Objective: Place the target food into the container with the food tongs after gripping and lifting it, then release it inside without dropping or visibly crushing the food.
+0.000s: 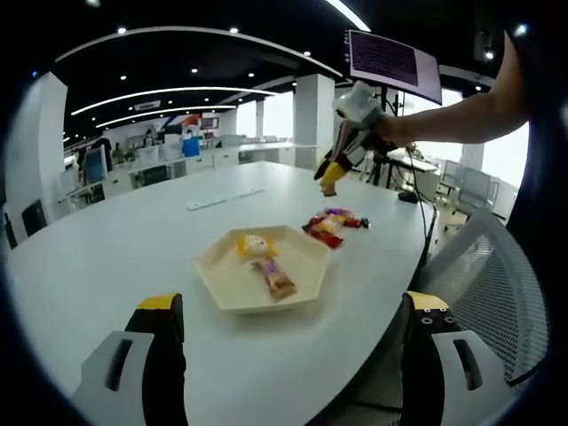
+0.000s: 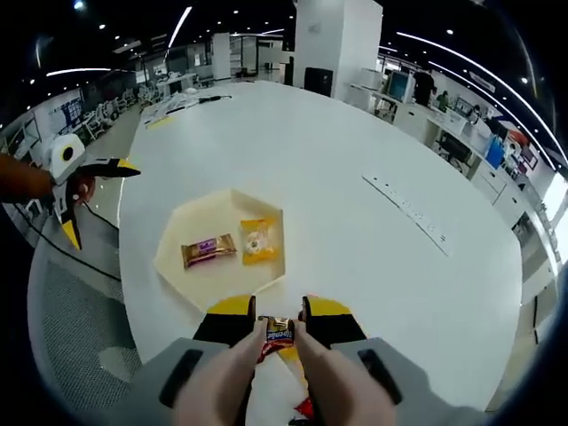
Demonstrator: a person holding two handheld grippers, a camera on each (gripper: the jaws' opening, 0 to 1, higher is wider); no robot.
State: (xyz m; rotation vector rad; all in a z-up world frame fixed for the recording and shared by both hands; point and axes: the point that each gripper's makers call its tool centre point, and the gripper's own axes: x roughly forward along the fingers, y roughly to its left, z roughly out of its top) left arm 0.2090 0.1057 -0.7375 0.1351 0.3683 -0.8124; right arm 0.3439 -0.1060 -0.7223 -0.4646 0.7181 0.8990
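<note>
Right gripper (image 2: 280, 321) clamps a red snack packet (image 2: 279, 334), lettering unreadable, near the hexagonal tray (image 2: 177, 232); left gripper (image 1: 293, 324) gapes wide.

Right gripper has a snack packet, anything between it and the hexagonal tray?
Nothing visible. The right gripper holds the snack packet just short of the hexagonal tray; its near rim is unobstructed, and two packets already lie inside.

The hexagonal tray (image 1: 226, 266) rests on the table (image 1: 106, 248) near its edge. Two snack packets lie in the tray: one (image 1: 256, 245) toward the far side, one (image 1: 277, 279) toward the near side. More packets (image 1: 333, 224) lie on the table beyond the tray, just beside it. A mesh chair (image 1: 493, 284) stands off the table edge.
</note>
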